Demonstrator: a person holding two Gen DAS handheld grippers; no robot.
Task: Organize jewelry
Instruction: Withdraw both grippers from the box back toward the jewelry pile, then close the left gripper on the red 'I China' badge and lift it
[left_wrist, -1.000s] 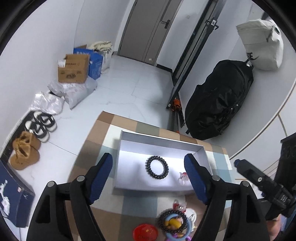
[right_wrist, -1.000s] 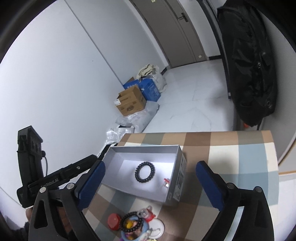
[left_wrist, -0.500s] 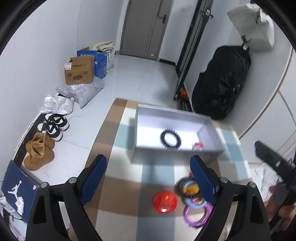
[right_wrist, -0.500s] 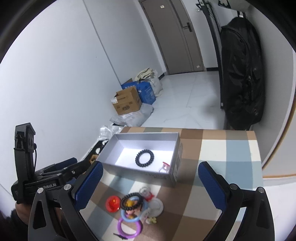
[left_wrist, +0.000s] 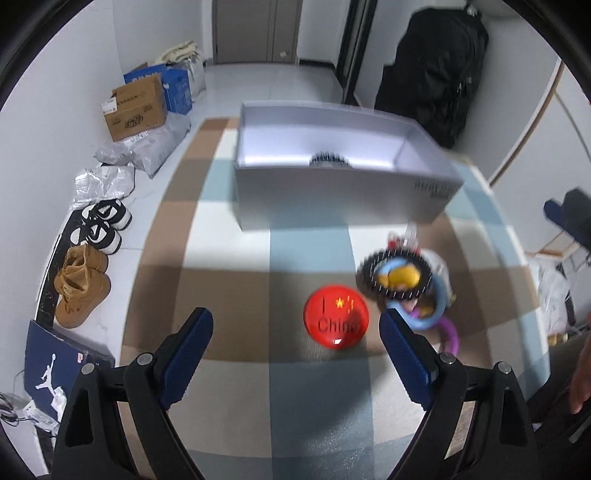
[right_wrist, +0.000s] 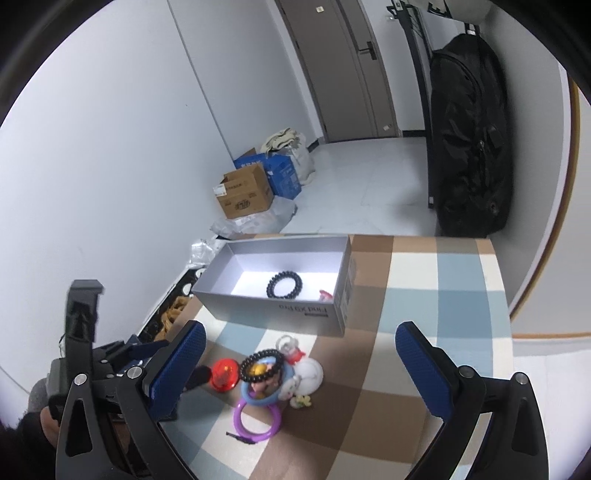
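Home entryway: grey door (right_wrist: 347, 70) at the hall's end, shoes (left_wrist: 99, 225) lined along the wall, cardboard box (right_wrist: 243, 192) on tiled floor, black bag (right_wrist: 472, 147) hung beside a checked-cloth table (right_wrist: 443, 295).

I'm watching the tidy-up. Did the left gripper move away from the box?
Yes. The left gripper pulled back from the grey box and now hangs open over the red badge.

The left tongs (left_wrist: 295, 338) pointed steeply downward, their jaws wide apart after just opening further, with nothing pressed between the blue pads. The right tongs (right_wrist: 300, 360) also gaped wide and empty, angled less steeply.
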